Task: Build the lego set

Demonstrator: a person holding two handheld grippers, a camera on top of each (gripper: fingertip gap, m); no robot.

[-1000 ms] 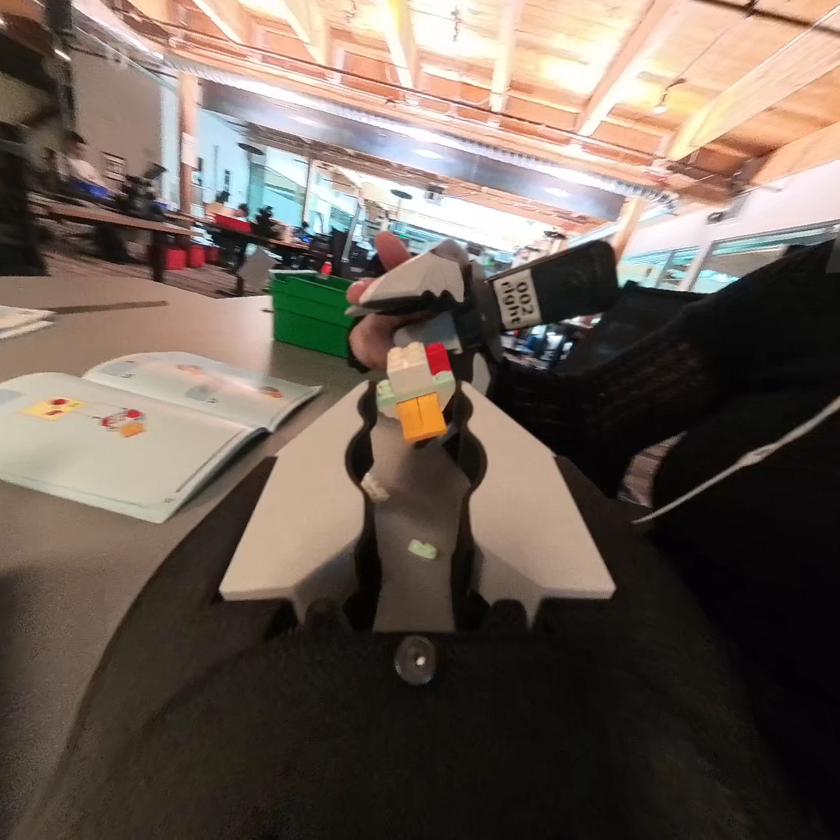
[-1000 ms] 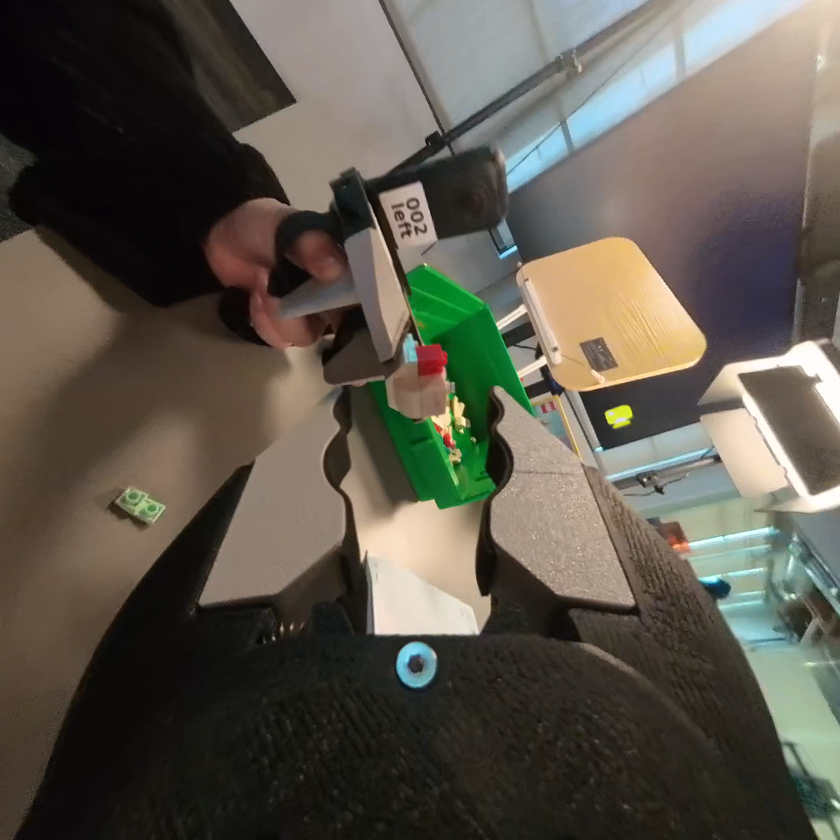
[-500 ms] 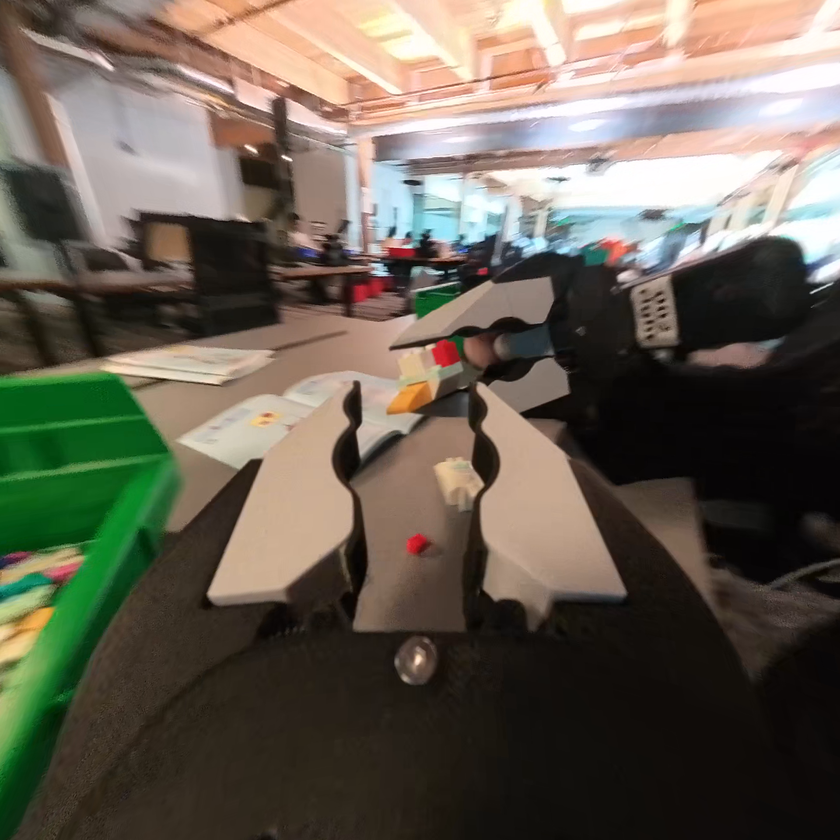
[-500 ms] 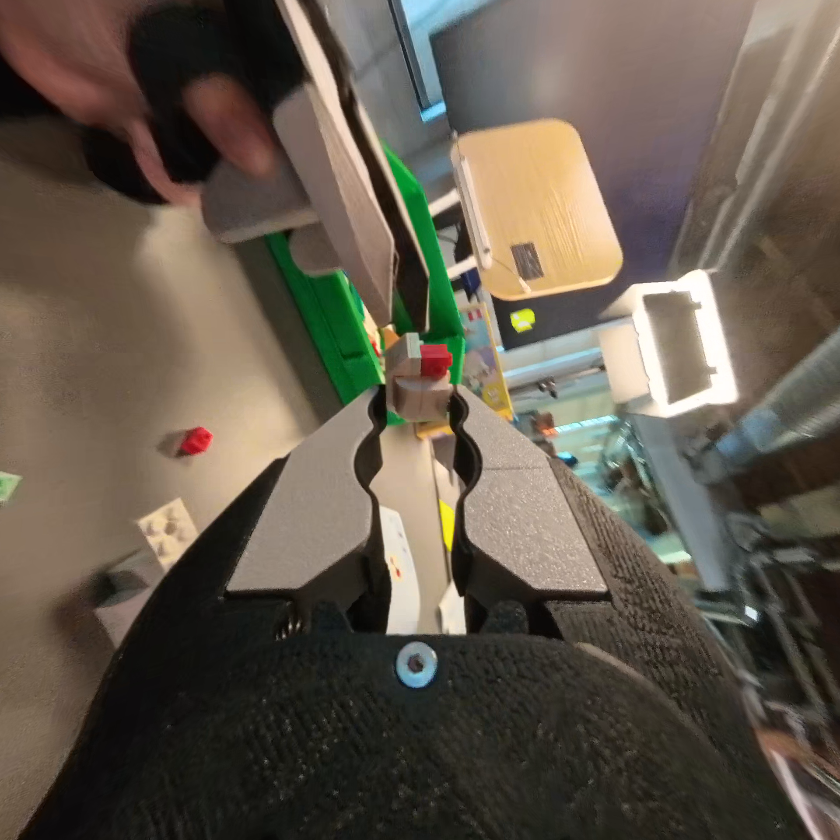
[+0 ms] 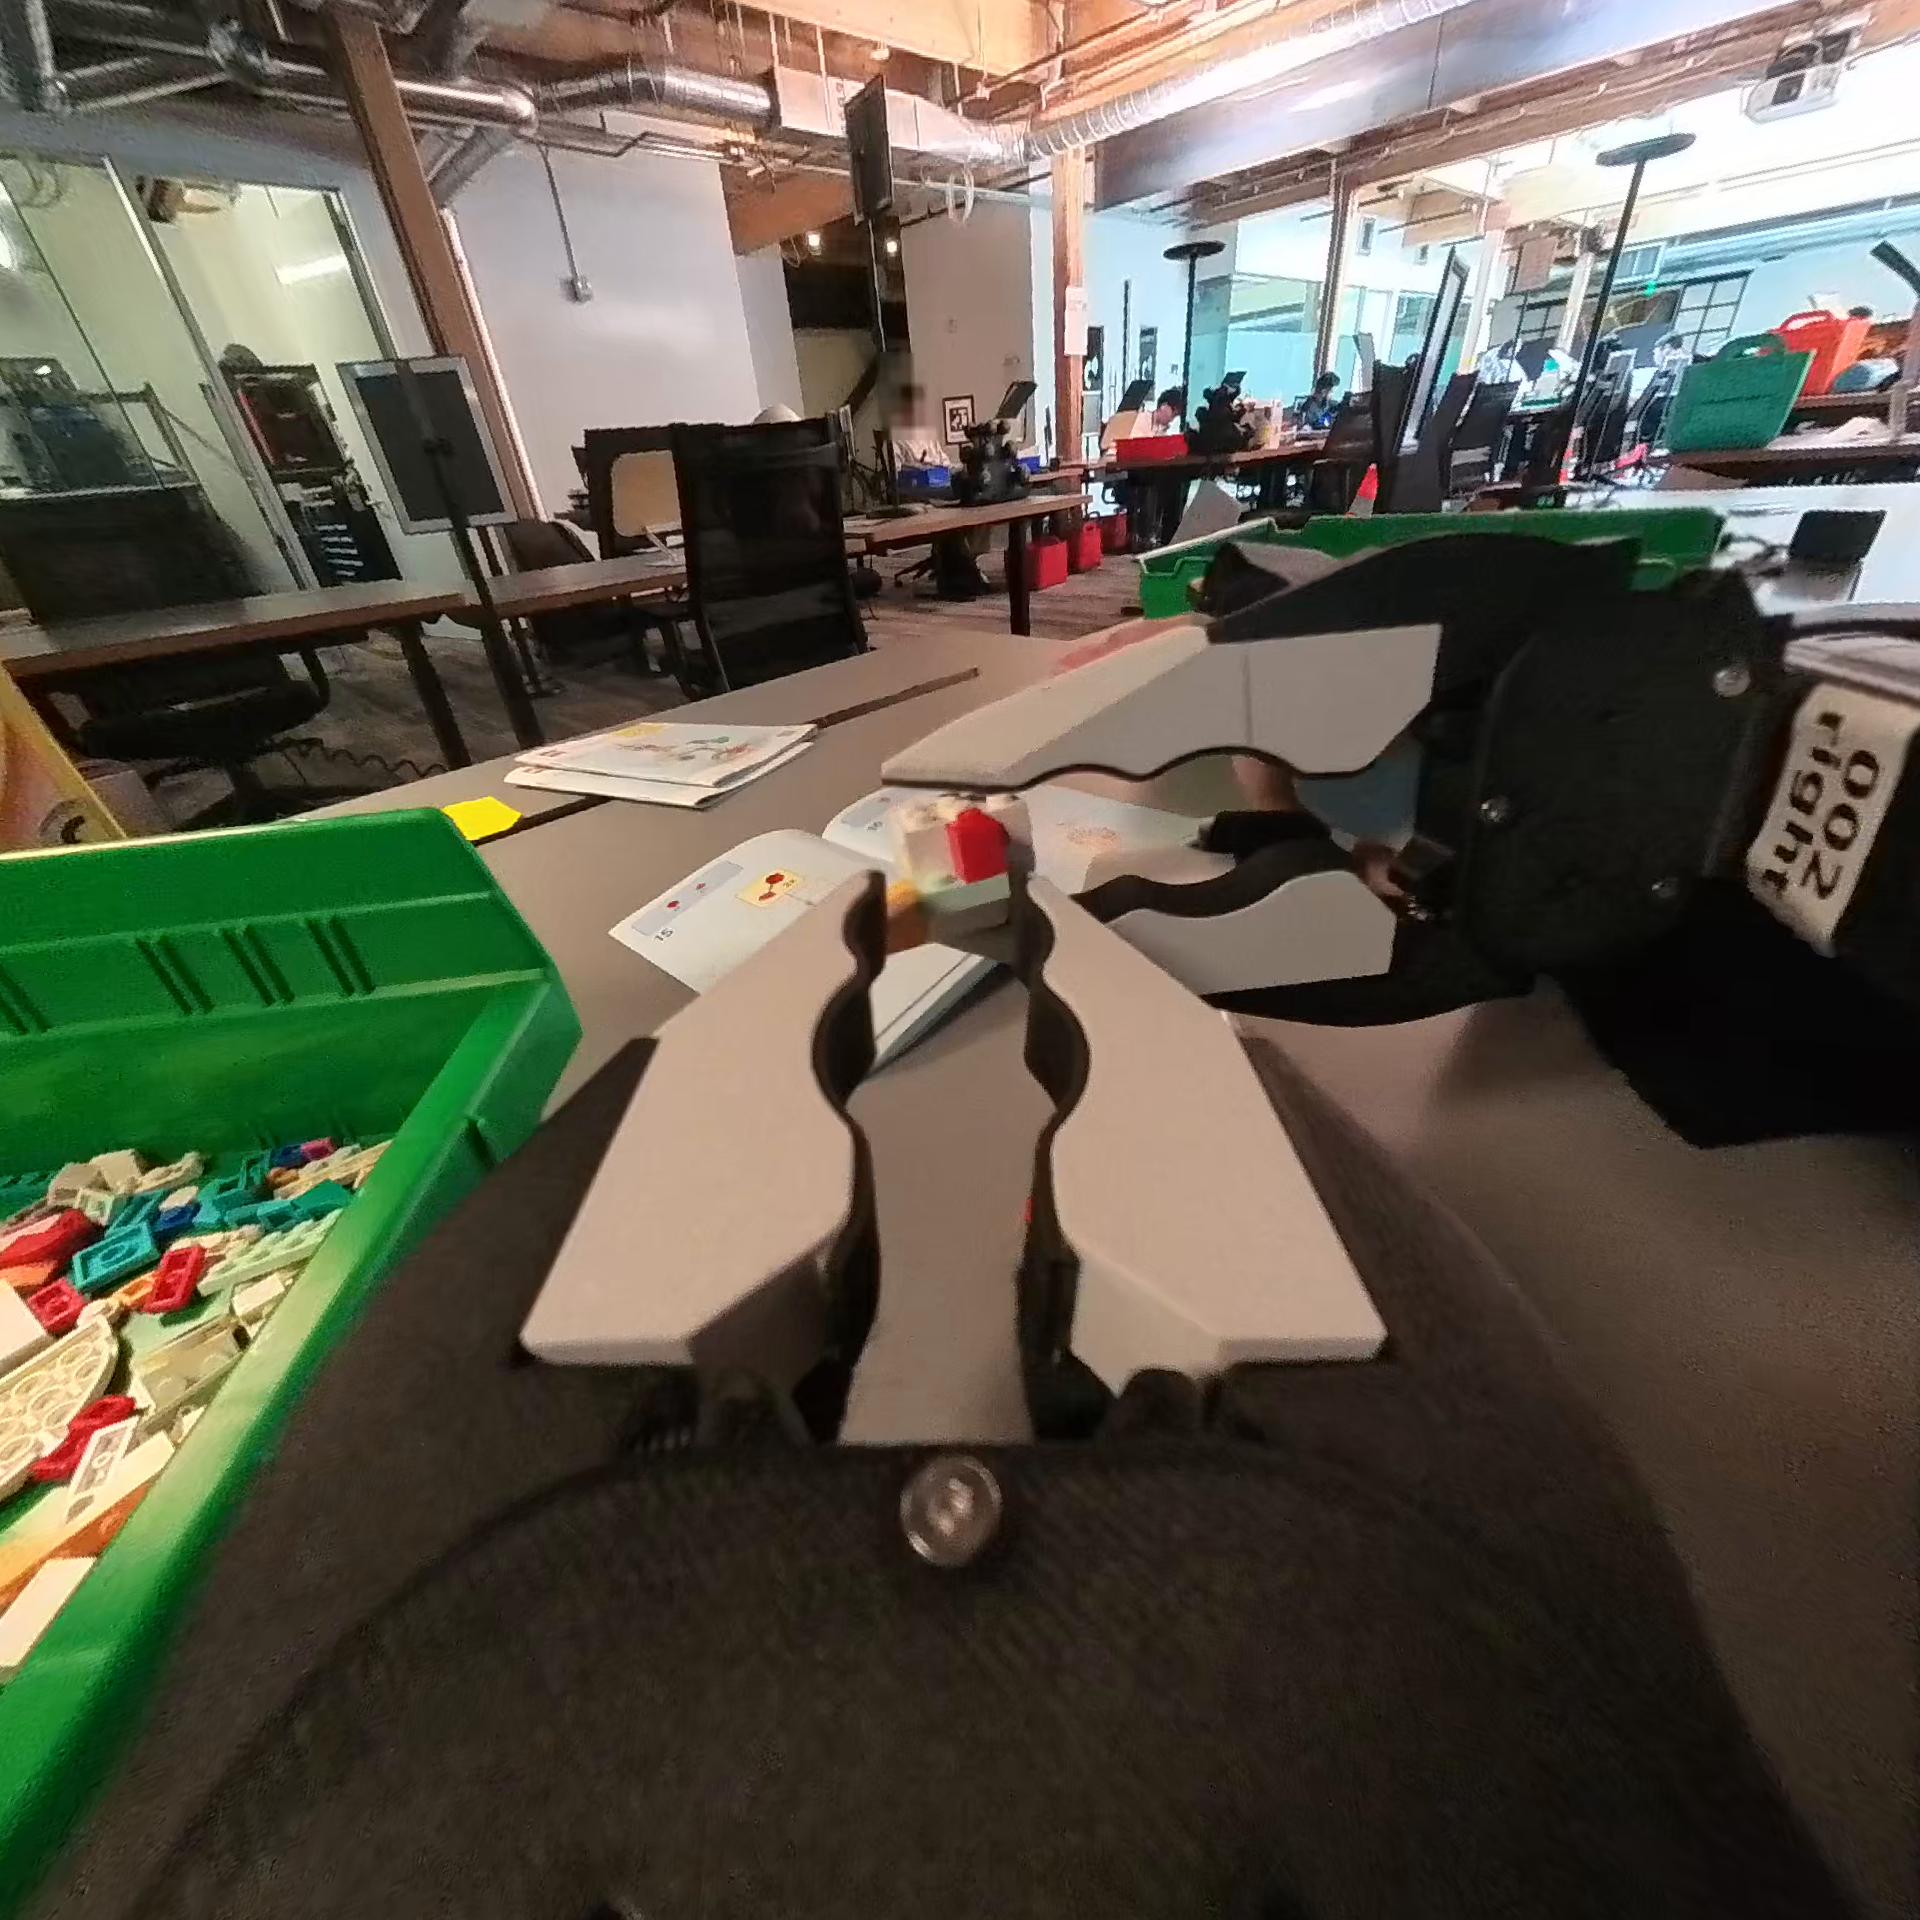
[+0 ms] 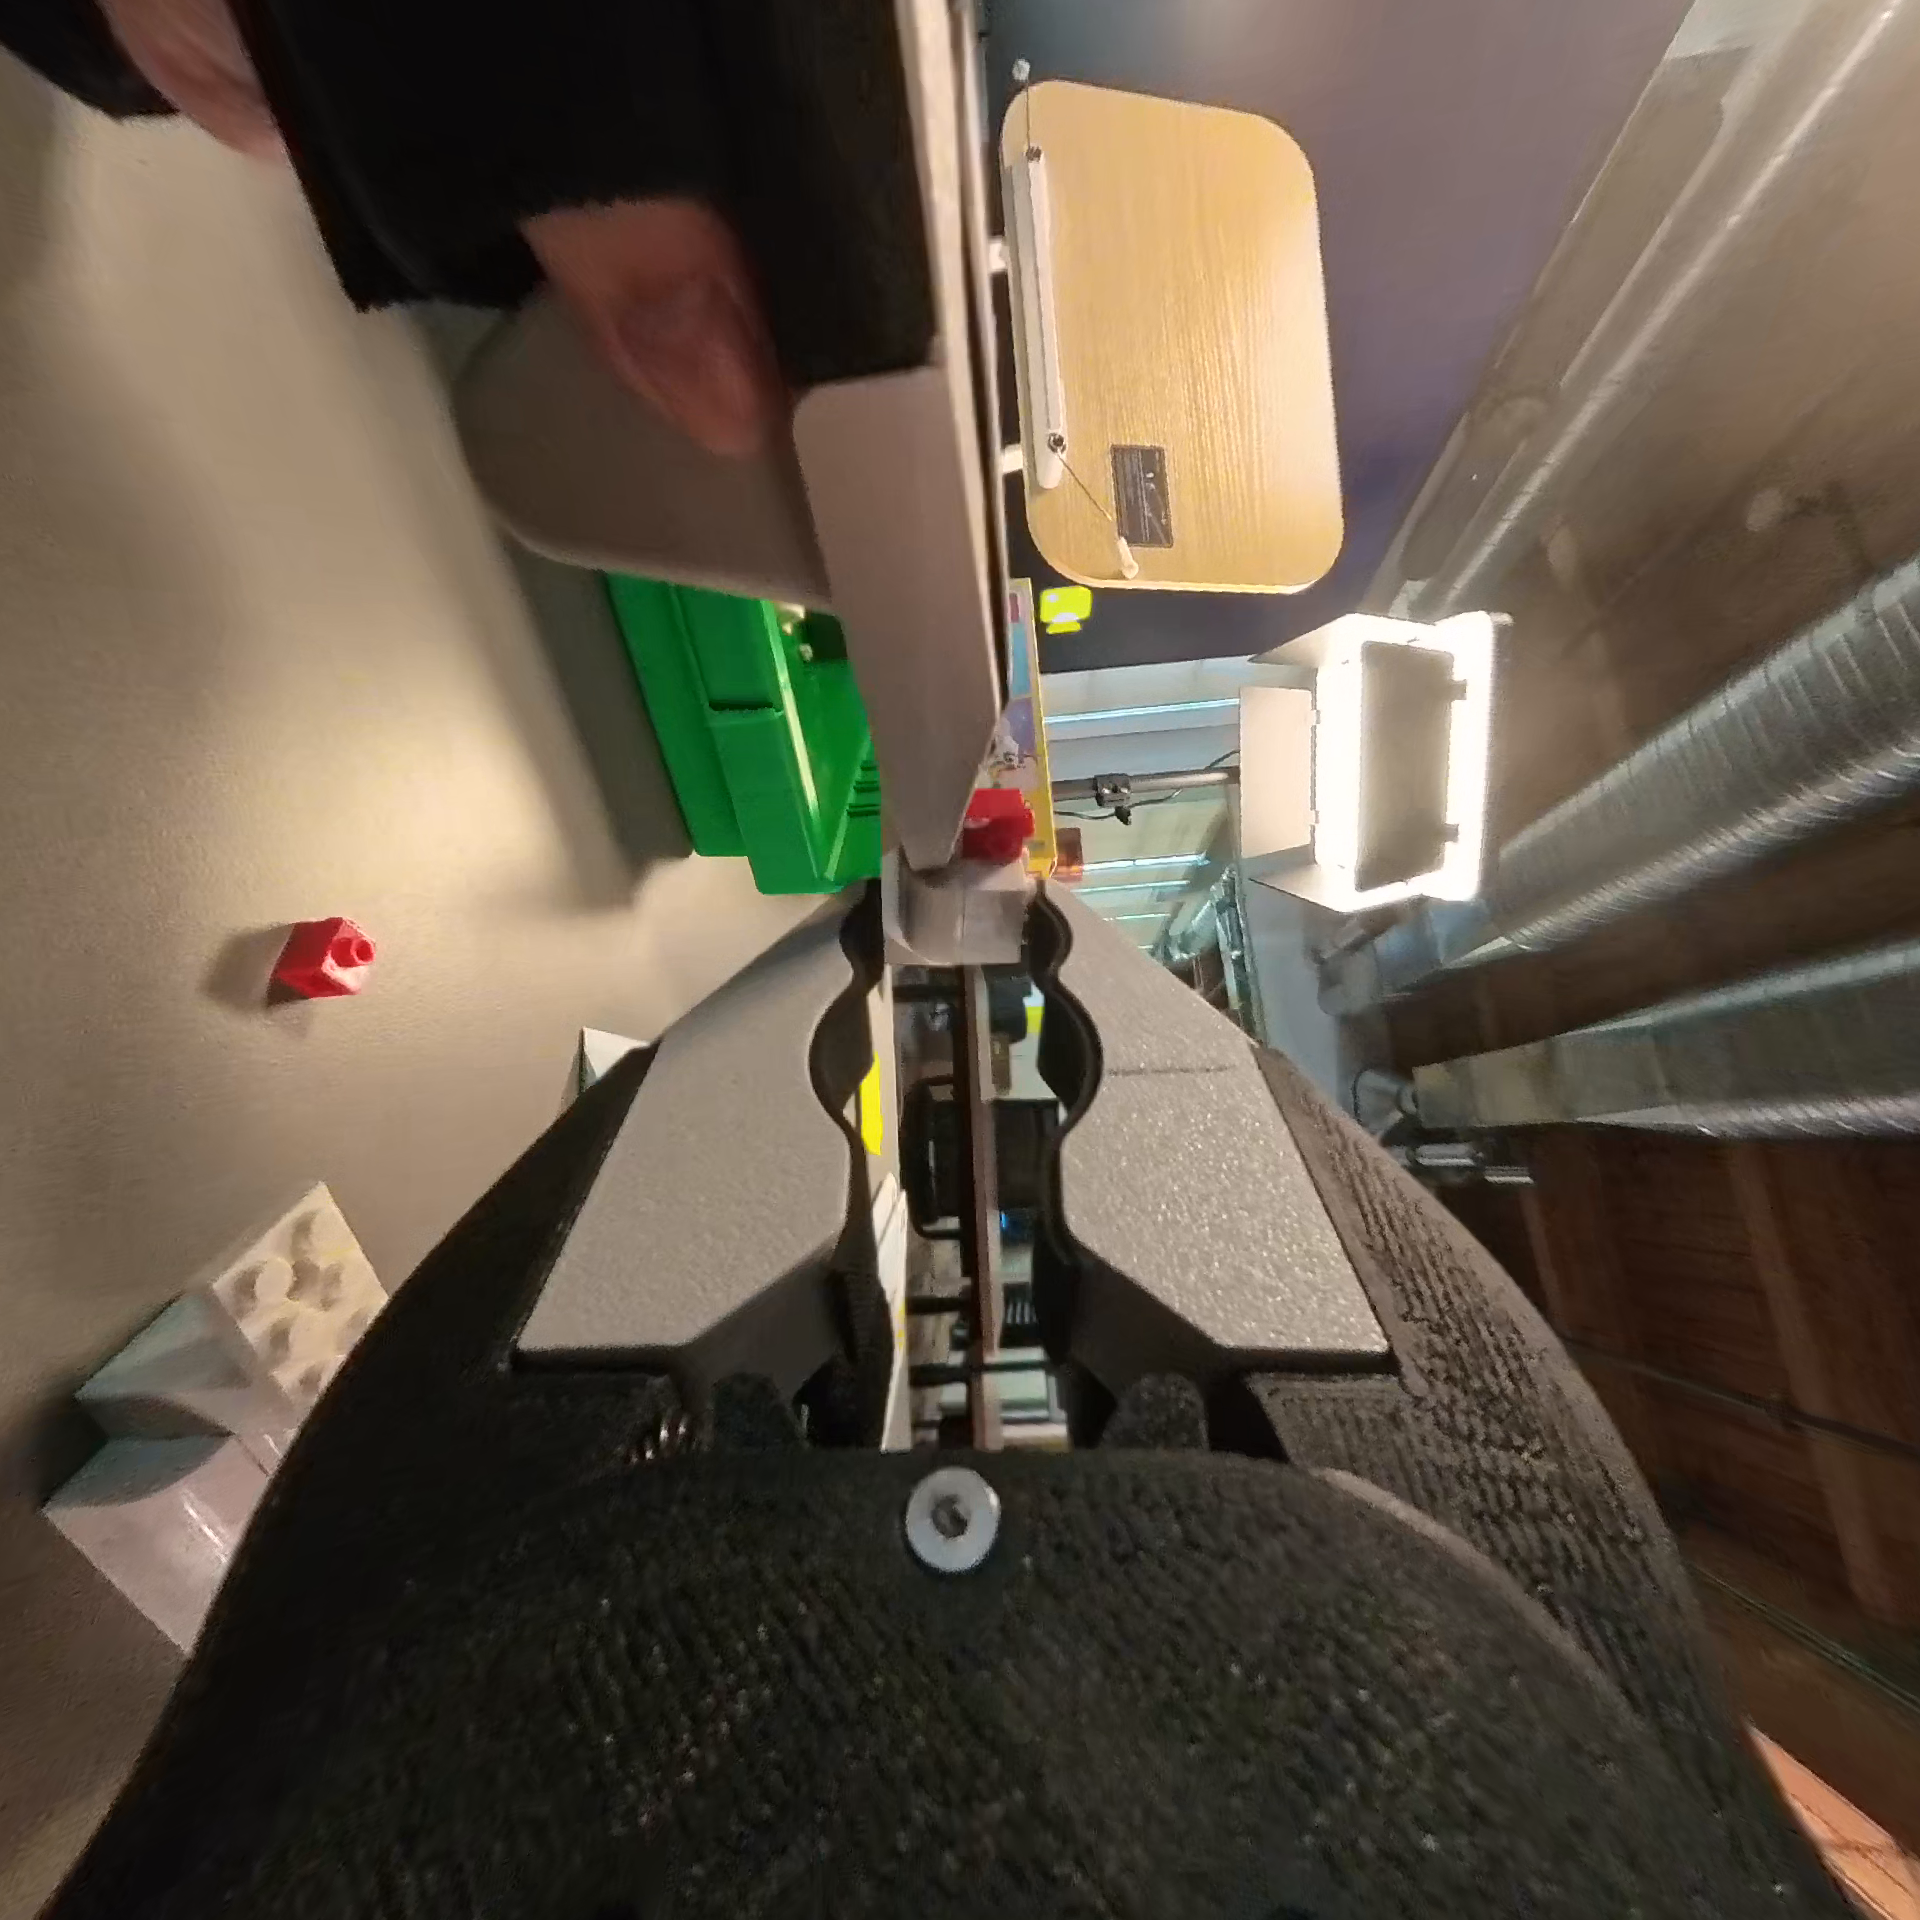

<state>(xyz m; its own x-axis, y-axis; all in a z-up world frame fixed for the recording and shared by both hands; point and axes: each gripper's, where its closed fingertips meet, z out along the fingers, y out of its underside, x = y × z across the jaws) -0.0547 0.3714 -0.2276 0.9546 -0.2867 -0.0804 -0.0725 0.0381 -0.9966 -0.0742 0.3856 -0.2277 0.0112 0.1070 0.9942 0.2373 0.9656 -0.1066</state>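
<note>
- Step in hand, by judgement: a small sub-assy (image 5: 961, 862) is being passed or re-gripped between the two tools in mid-air above the table (image 5: 1558, 1247); no new piece is being carried by either.
- R gripper (image 6: 951, 920): tongs are being kept narrow and closed on the sub-assy; its pale base is filling the gap between the tips in the R wrist view.
- L gripper (image 5: 954, 899): tongs are narrow too, w/ the sub-assy being flanked on both sides and seemingly touched; whether it is being truly clamped cannot be told.
- The two tools are being held crosswise, roughly at right angles, tips meeting at the sub-assy.
- Sub-assy look: white/pale-grey bricks are being topped by a small red piece to one side; a mint layer and an orange bit are showing underneath; approx. a few bricks in all, so the build is likely at an early stage.
- Next move, as judged: one grip is to be released only once the other is firm; then a part is to be fetched, e.g. the loose red piece (image 6: 317, 956) or the white block (image 6: 281, 1288) on the table, or one from the green bin (image 5: 260, 956); the open booklet (image 5: 717, 904) is lying just behind for ref.
</note>
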